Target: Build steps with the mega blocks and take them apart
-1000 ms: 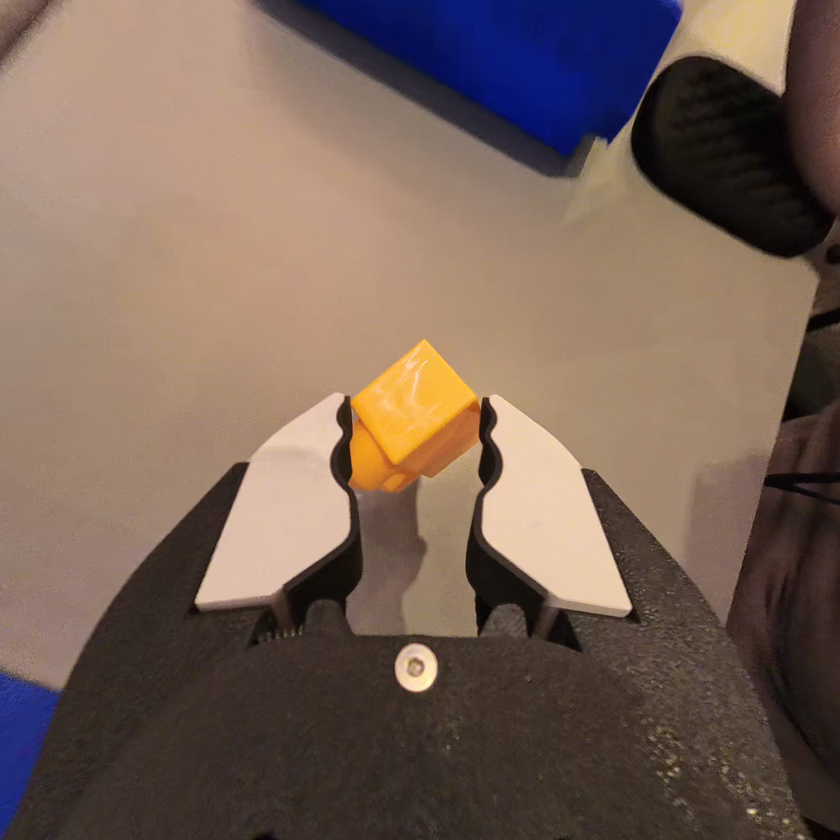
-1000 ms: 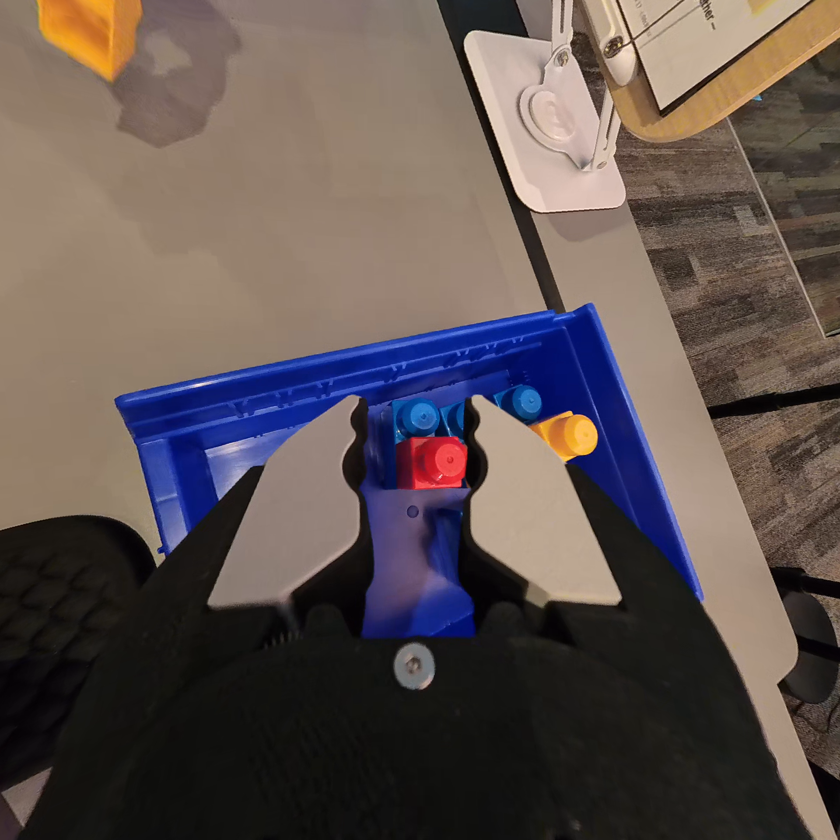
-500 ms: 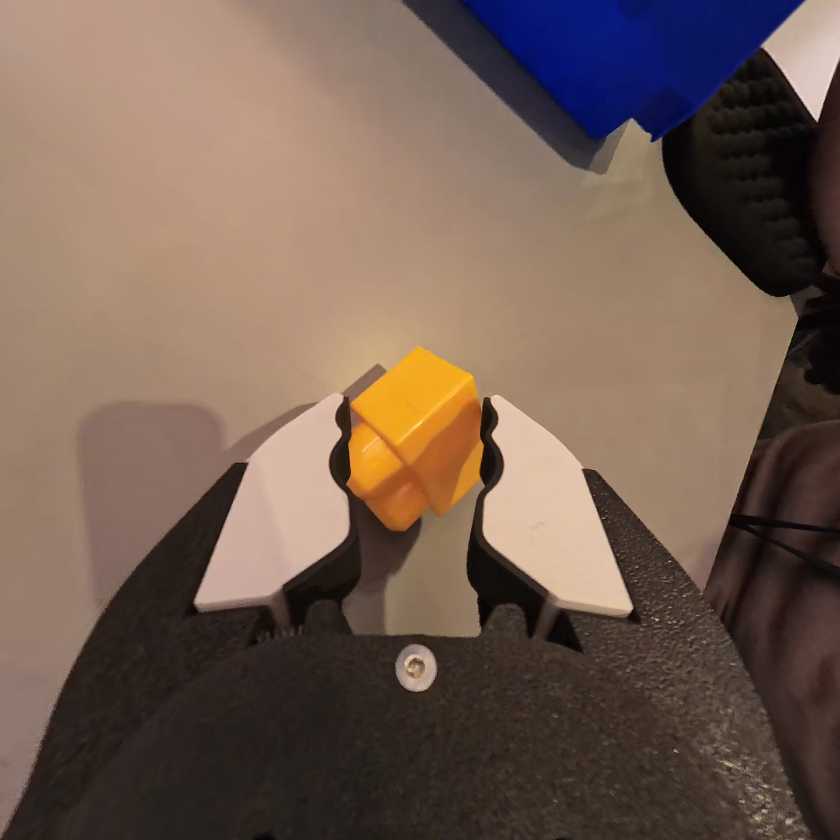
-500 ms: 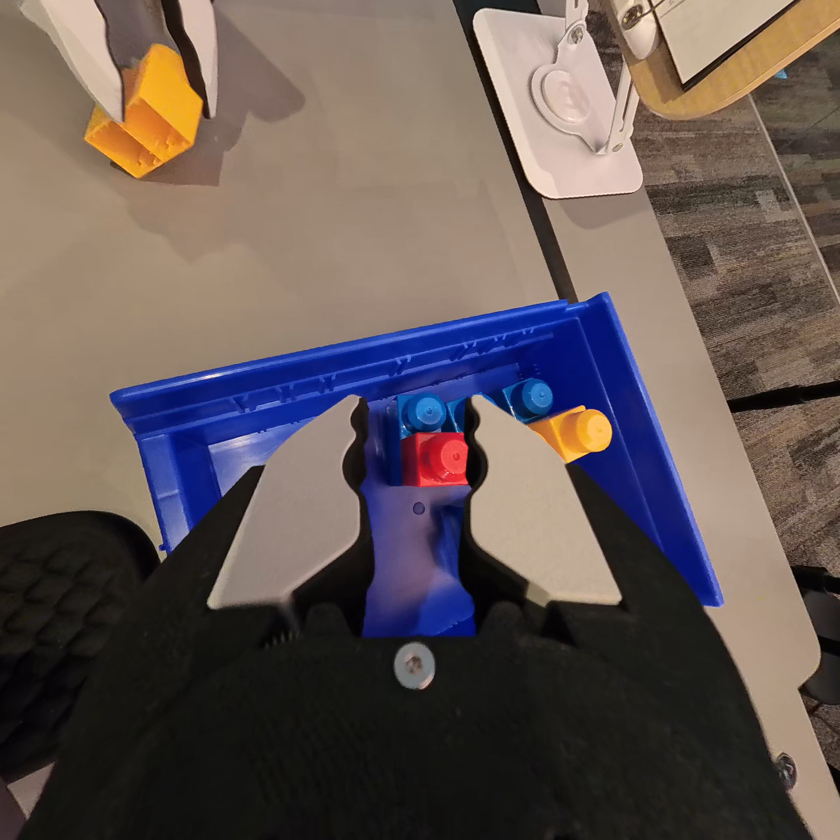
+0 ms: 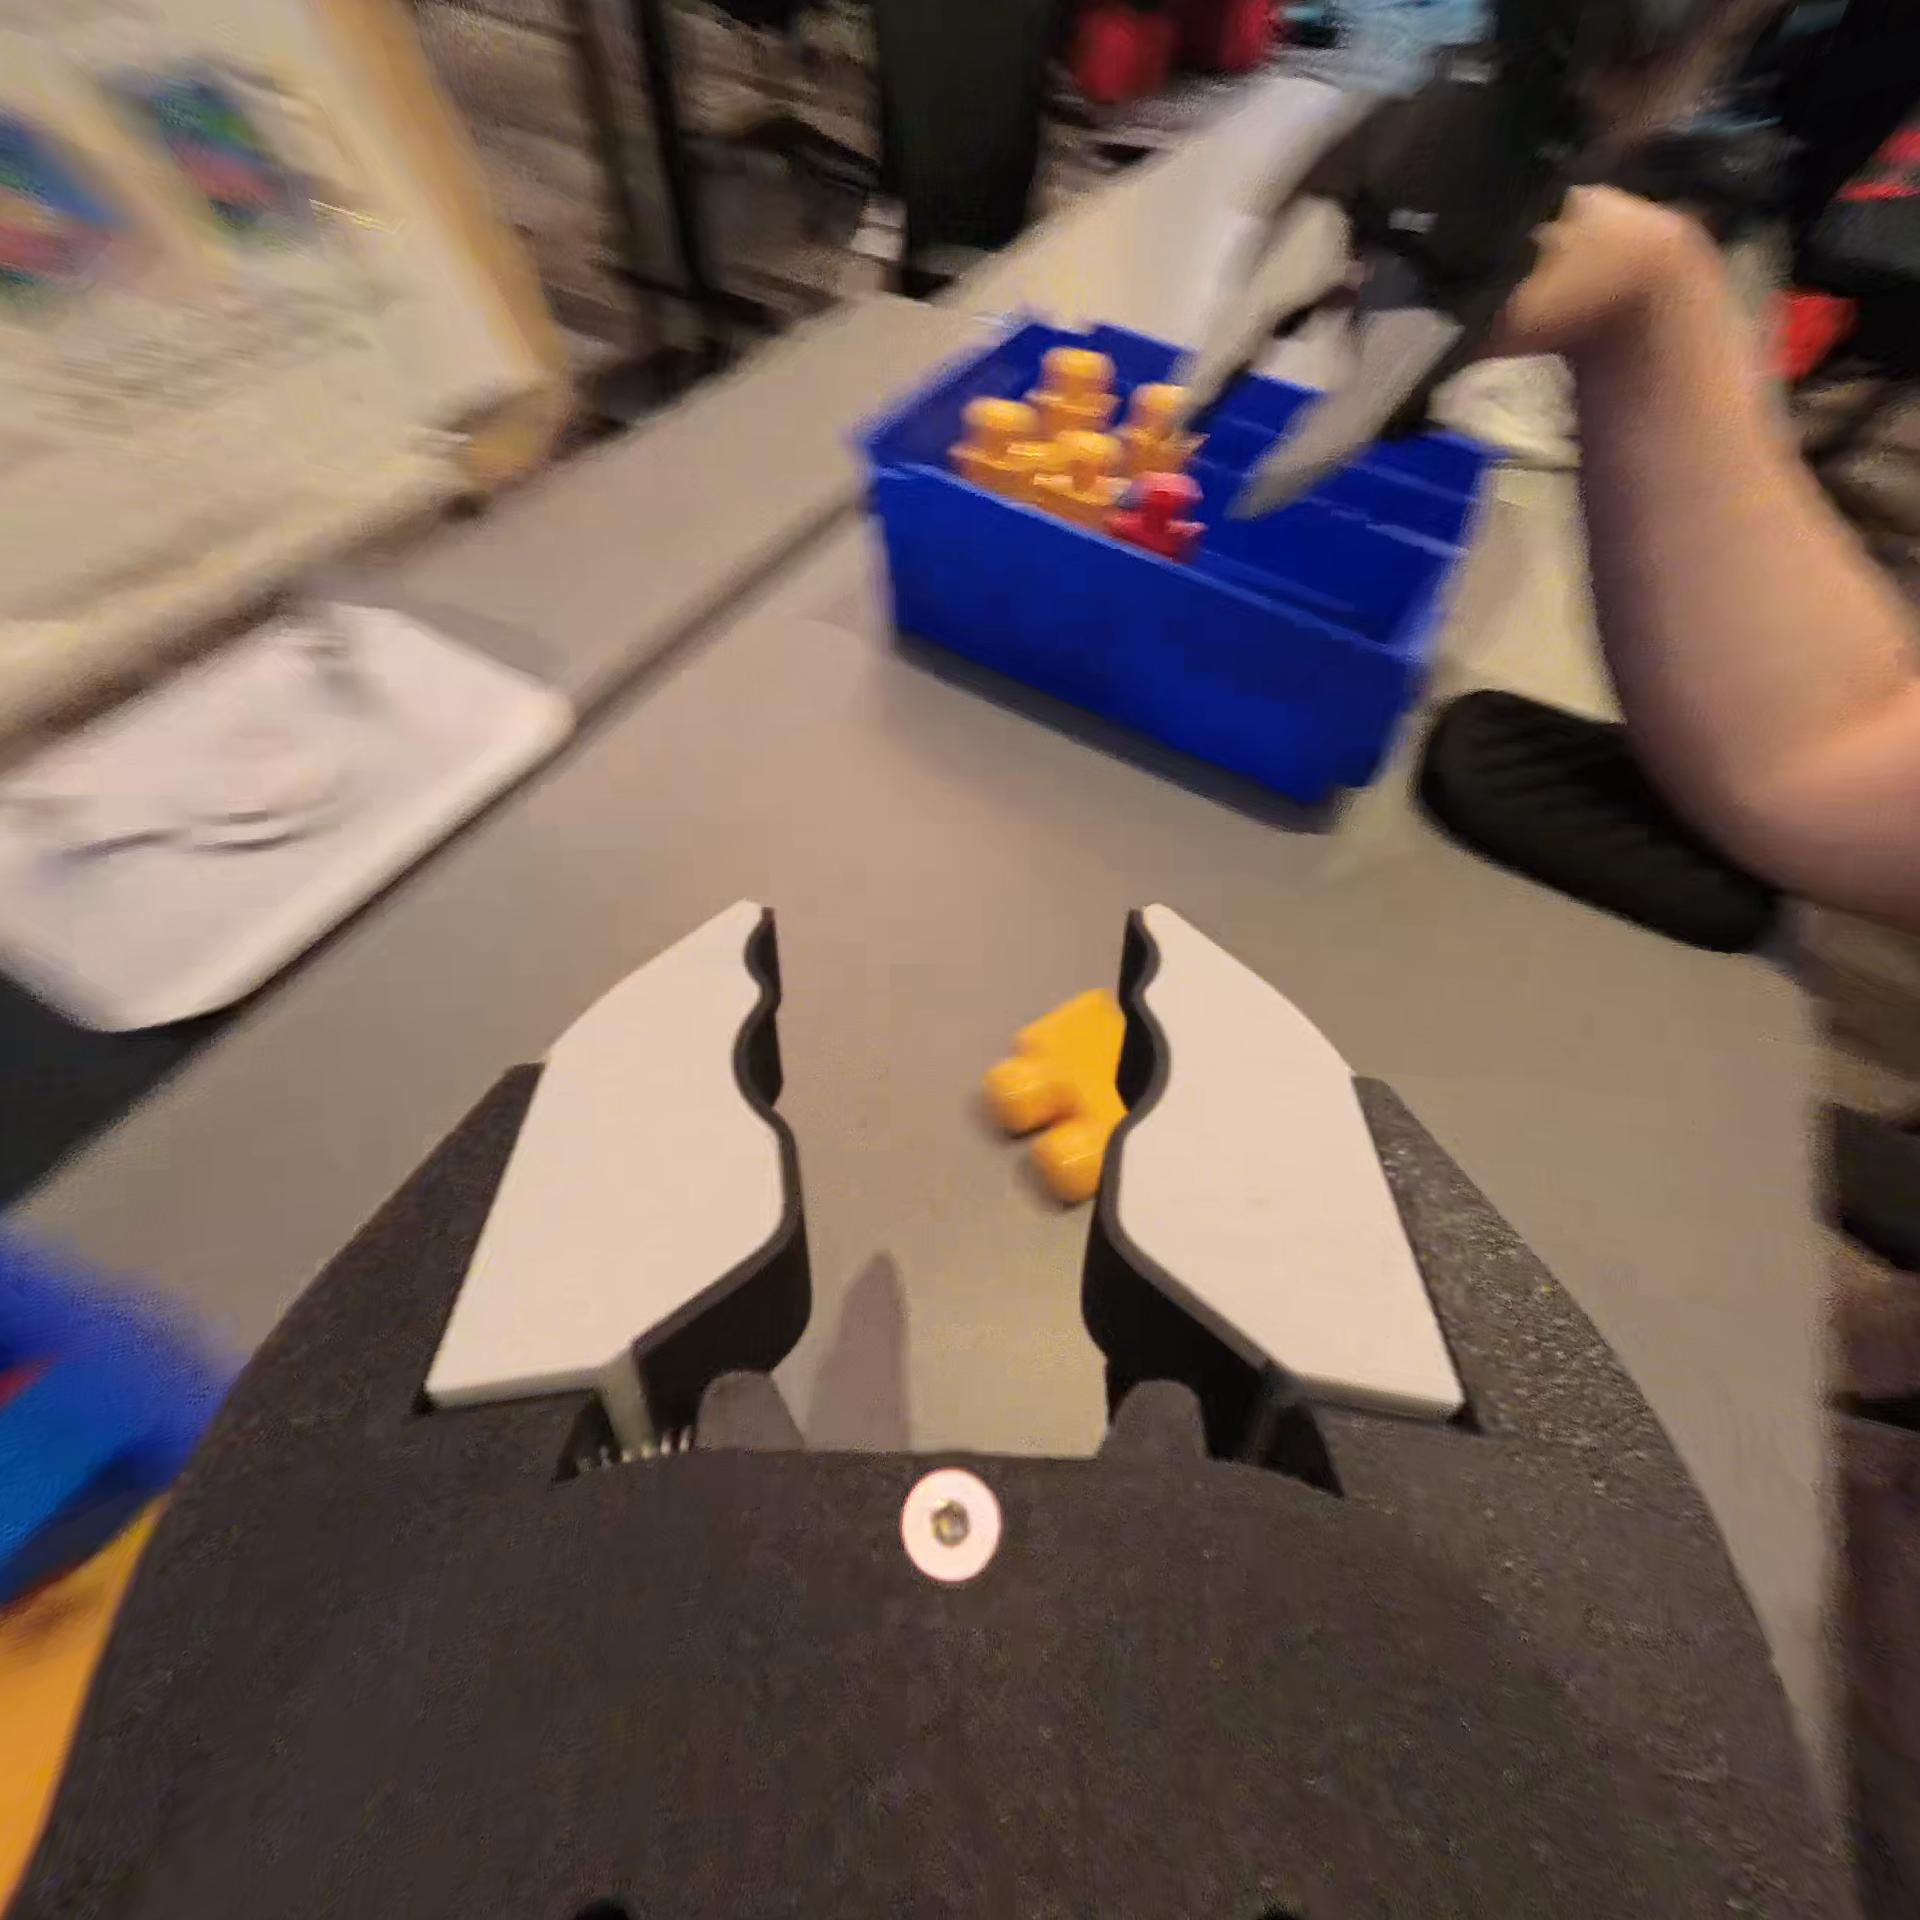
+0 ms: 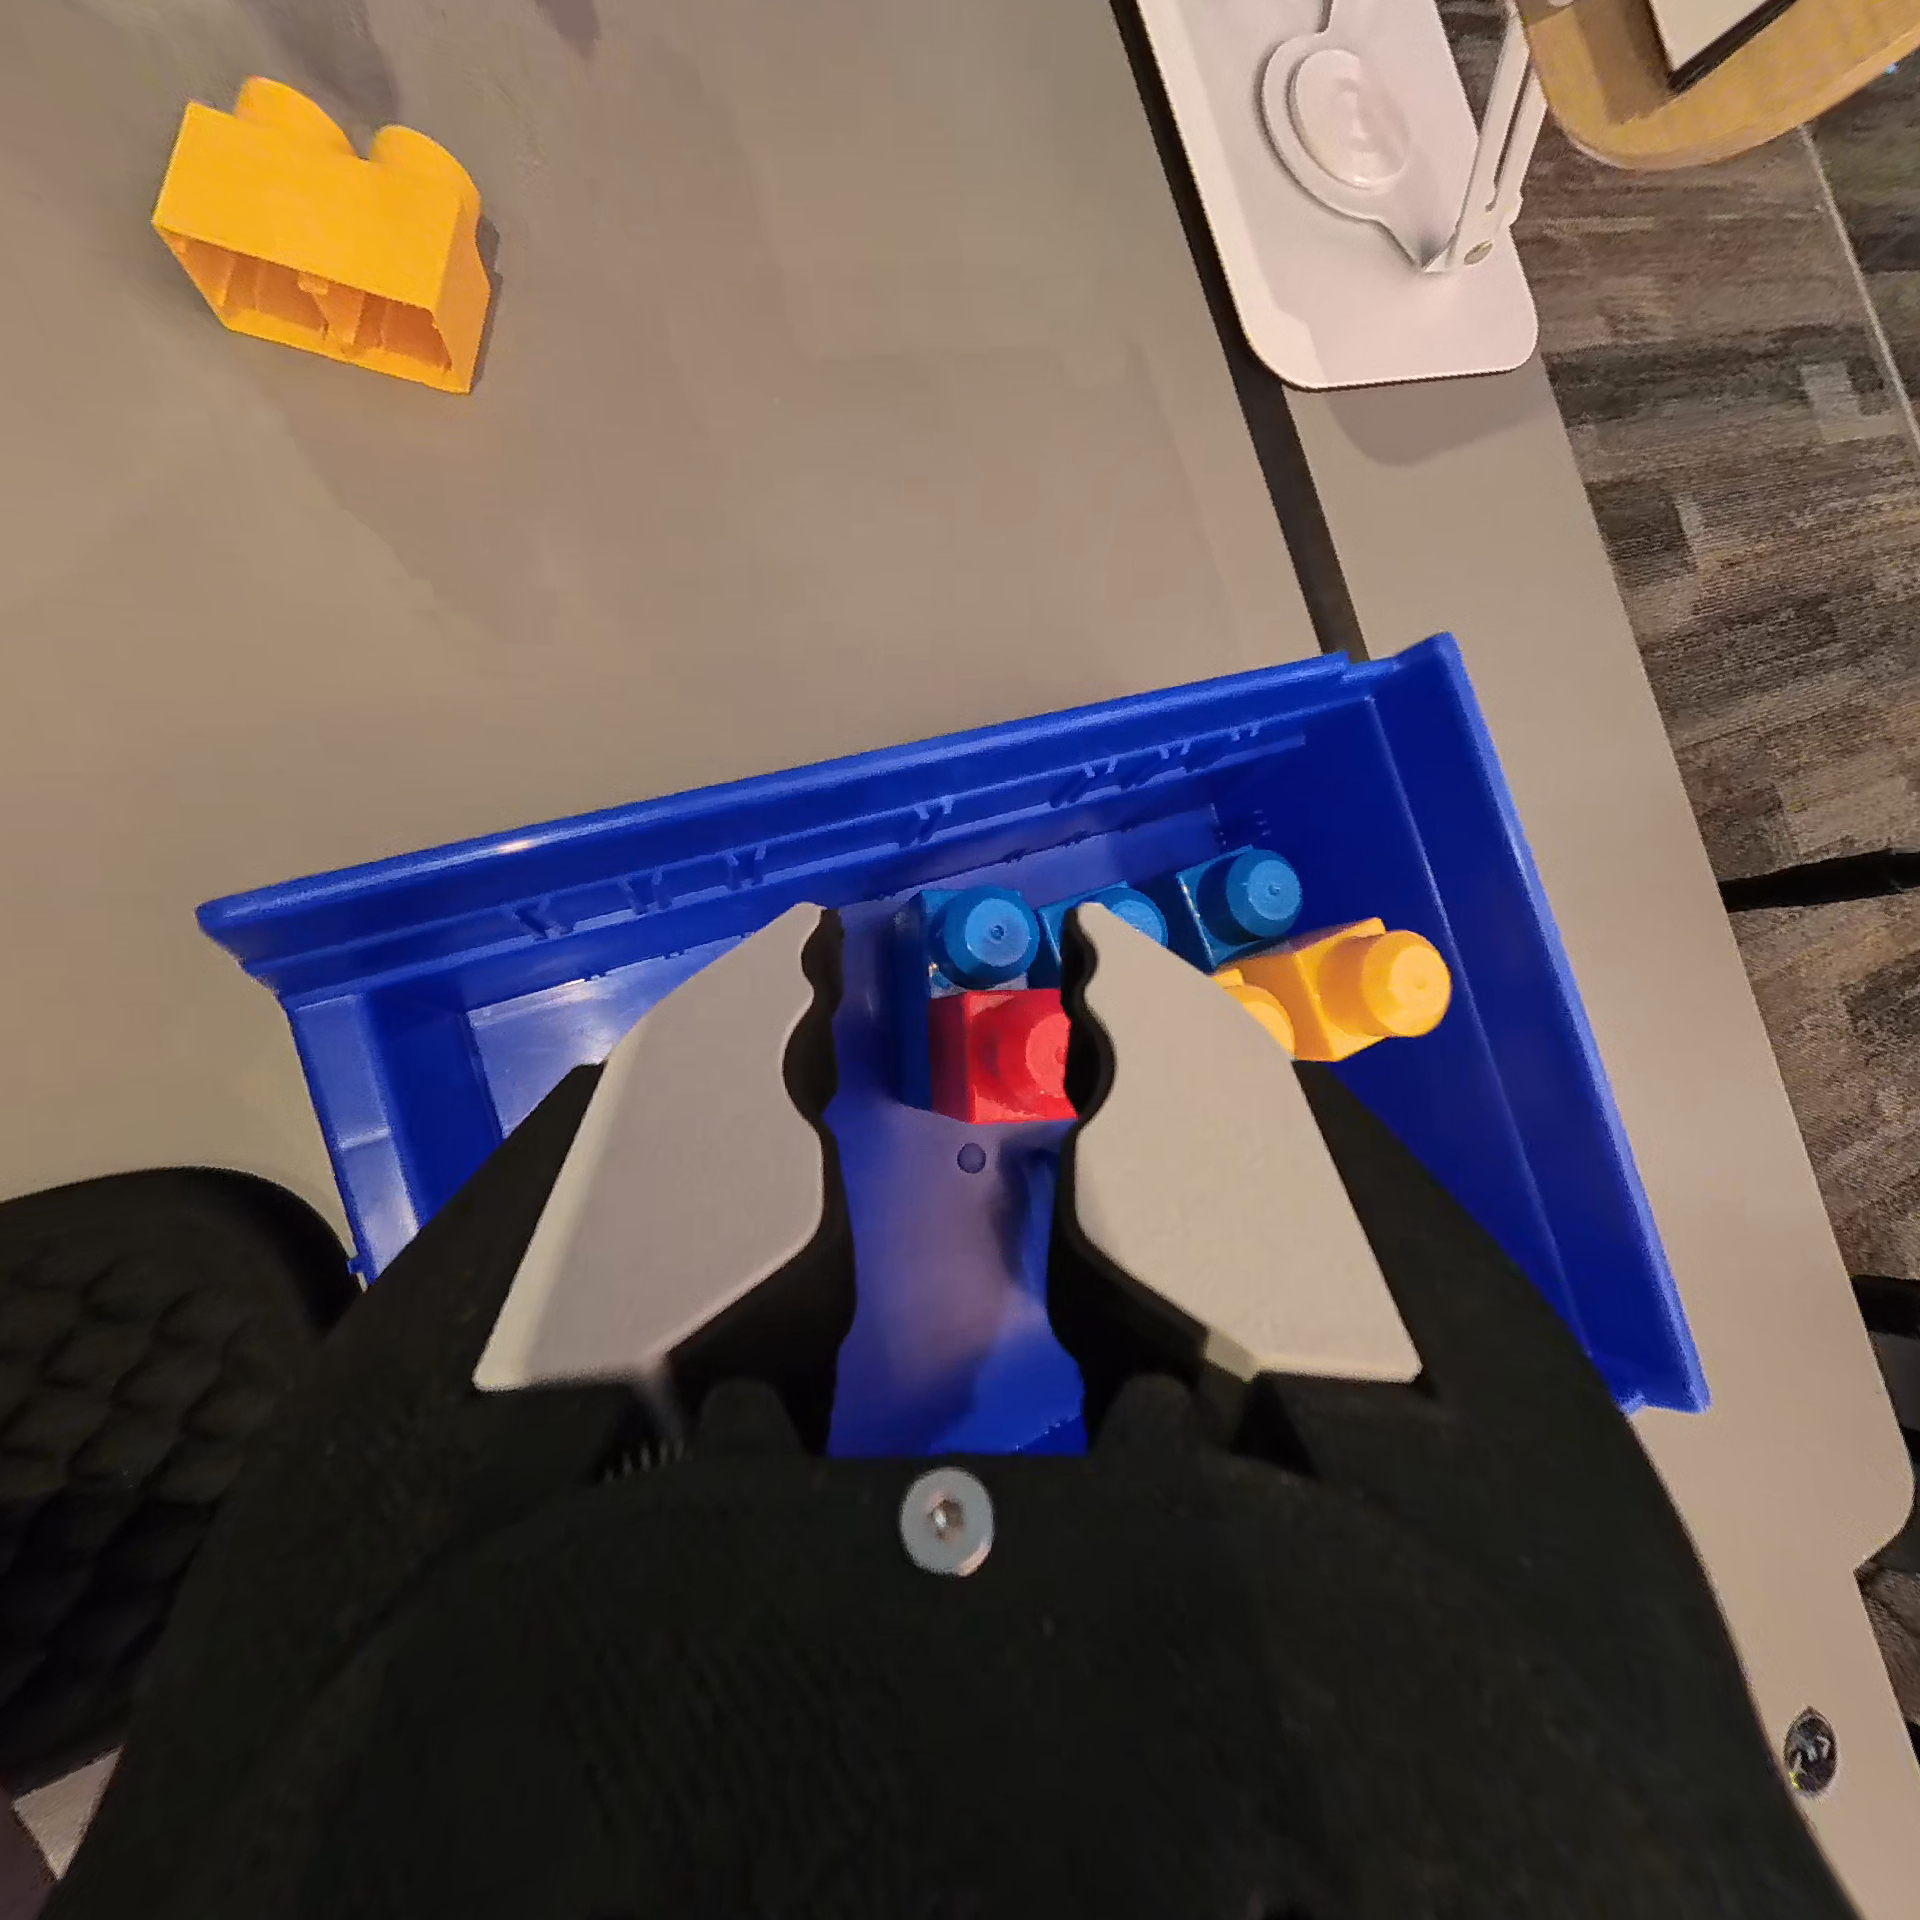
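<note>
Mega blocks lie in two places. One yellow block [image 6: 322, 234] rests alone on the grey bench [image 6: 779, 436], tipped on its side, its open hollow underside facing the right tool and its two studs pointing away from it; the long axis runs across that view, slanting down to the right. In the left wrist view the same block [image 5: 1060, 1086] sits just inside the left tool's [image 5: 945, 925] right finger, studs toward the camera, apparently clear of both fingers. Left tool: fingers spread, holding nothing. Right tool [image 6: 940, 920]: fingers likewise apart and empty, poised over the blue bin [image 6: 727, 842]. Directly ahead of its tips, against the bin's far wall, lie a red block [image 6: 997, 1055], blue blocks [image 6: 987, 935] behind it, and a yellow block [image 6: 1351, 987] off to the right, all with studs toward the camera. The red block lies between the fingertips but off-centre, close against the right one. Judged next move: the right tool shifts slightly rightward to centre the red block, then closes. The left tool is the nearer to the loose yellow block, which must be righted before stacking.
</note>
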Demonstrator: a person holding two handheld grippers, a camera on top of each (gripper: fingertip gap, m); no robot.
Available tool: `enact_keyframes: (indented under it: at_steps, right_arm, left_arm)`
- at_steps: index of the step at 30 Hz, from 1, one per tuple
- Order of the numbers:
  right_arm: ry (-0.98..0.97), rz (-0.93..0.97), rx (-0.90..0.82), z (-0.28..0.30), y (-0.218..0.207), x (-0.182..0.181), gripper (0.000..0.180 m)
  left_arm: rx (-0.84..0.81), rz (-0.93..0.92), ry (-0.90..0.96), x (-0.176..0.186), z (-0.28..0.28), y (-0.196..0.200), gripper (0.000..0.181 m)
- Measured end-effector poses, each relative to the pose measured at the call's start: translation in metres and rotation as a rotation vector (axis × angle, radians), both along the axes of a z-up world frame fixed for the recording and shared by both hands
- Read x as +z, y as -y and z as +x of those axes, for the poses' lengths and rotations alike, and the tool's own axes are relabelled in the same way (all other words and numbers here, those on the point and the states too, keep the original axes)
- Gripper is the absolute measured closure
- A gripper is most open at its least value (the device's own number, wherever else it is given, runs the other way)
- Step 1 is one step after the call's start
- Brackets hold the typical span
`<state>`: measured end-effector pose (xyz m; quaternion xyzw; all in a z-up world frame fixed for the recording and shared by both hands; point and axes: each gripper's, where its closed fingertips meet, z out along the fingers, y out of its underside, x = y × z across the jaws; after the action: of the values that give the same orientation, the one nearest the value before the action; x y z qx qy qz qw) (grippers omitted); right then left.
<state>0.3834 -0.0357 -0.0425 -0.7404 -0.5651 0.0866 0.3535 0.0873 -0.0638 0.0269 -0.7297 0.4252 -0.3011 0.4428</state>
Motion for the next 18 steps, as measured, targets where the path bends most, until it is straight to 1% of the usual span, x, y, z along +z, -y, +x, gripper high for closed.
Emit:
enact_keyframes:
  at_steps: [2, 3, 5, 7, 9, 11, 13, 15, 18]
  right_arm:
    - [0.023, -0.003, 0.0, -0.003, -0.001, -0.004, 0.138]
    - [0.031, -0.006, 0.003, -0.005, -0.002, -0.005, 0.138]
    - [0.049, -0.013, 0.009, -0.008, -0.001, -0.009, 0.138]
    - [0.062, -0.015, 0.01, -0.011, -0.001, -0.01, 0.138]
    - [0.066, -0.015, 0.012, -0.012, 0.0, -0.011, 0.138]
    - [0.068, -0.016, 0.013, -0.013, 0.001, -0.011, 0.137]
    - [0.065, -0.015, 0.016, -0.013, 0.001, -0.01, 0.137]
    - [0.06, -0.018, 0.02, -0.014, 0.002, -0.01, 0.138]
    - [0.059, -0.026, 0.015, -0.011, 0.001, -0.011, 0.138]
  left_arm:
    - [0.135, 0.101, -0.043, 0.008, -0.061, -0.032, 0.126]
    - [0.18, 0.108, -0.057, 0.005, -0.088, -0.048, 0.128]
    - [0.214, 0.071, -0.075, -0.008, -0.131, -0.073, 0.128]
    - [0.229, 0.082, -0.077, -0.023, -0.16, -0.097, 0.129]
    - [0.222, 0.095, -0.133, -0.047, -0.178, -0.115, 0.128]
    - [0.227, 0.018, -0.239, -0.082, -0.191, -0.128, 0.122]
    - [0.215, -0.048, -0.299, -0.109, -0.196, -0.137, 0.117]
    - [0.201, -0.055, -0.326, -0.123, -0.196, -0.145, 0.116]
    - [0.167, -0.046, -0.344, -0.135, -0.192, -0.152, 0.114]
